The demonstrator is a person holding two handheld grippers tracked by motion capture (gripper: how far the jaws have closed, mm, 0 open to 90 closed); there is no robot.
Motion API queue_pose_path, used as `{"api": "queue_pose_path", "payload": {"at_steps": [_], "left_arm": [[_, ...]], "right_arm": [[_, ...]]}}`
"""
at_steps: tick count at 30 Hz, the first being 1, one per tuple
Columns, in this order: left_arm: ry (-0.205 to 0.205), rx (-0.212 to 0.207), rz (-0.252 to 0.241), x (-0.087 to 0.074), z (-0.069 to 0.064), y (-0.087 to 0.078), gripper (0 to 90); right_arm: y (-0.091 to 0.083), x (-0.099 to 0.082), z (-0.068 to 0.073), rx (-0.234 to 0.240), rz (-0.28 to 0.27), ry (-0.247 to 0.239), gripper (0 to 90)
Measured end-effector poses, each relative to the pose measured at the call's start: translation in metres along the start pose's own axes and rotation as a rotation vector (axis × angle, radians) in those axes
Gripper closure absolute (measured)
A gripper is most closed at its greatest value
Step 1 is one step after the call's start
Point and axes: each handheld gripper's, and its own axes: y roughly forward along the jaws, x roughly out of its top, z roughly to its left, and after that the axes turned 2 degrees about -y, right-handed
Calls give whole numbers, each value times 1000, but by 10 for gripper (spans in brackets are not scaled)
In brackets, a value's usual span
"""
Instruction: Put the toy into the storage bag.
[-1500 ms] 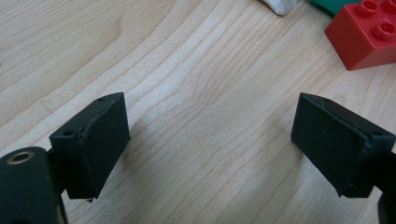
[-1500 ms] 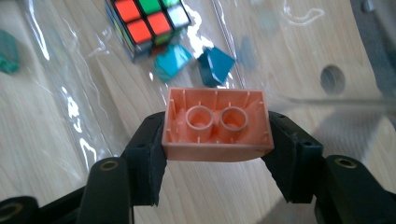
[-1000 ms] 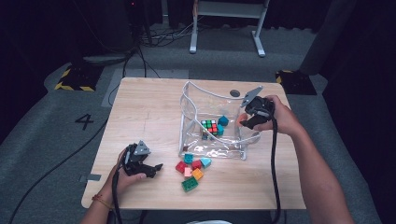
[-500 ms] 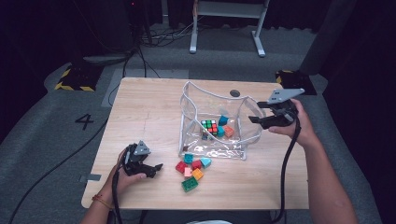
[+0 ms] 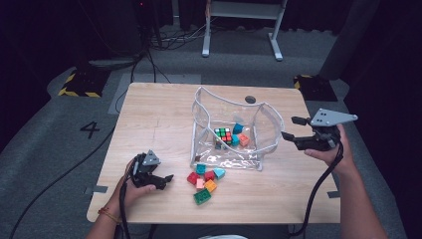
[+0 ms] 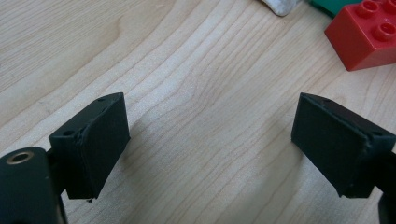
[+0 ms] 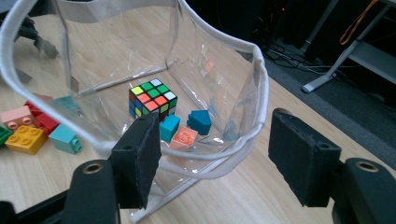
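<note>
Bricks (image 5: pixel 204 180) lie loose on the desk (image 5: pixel 149 119) nearest you, just right of your left hand-held gripper (image 5: pixel 166 180), whose jaws stand apart over bare wood. Beyond them the clear bag (image 5: pixel 266 127) stands open, holding a puzzle cube (image 5: pixel 223 135) and more bricks. Your right hand-held gripper (image 5: pixel 289 128) hovers just outside its right wall, jaws apart and empty, having just been opening.

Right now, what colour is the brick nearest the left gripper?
Red brick, best seen in the left gripper view.
</note>
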Motion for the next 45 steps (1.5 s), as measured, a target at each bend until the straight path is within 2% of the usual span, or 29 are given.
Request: {"api": "queue_pose_path", "payload": {"at_steps": [10, 18, 26, 30, 35, 37, 41, 45], "left_arm": [[-1, 4, -3, 0, 0, 0, 115], [1, 3, -1, 0, 0, 0, 115], [-1, 4, -3, 0, 0, 0, 115], [1, 5, -2, 0, 0, 0, 114], [0, 3, -1, 0, 0, 0, 114], [1, 5, -2, 0, 0, 0, 114], [0, 4, -2, 0, 0, 0, 115], [1, 3, 0, 0, 0, 0, 115]], "right_arm": [[-7, -30, 19, 14, -20, 16, 354], [4, -55, 37, 28, -11, 15, 372], [16, -74, 54, 86, -26, 44, 402], [28, -80, 68, 127, -20, 44, 421], [50, -85, 87, 198, 23, 5, 434], [61, -86, 94, 231, 32, 18, 438], [82, -86, 110, 239, 54, 6, 442], [103, -82, 123, 266, 55, -19, 442]]}}
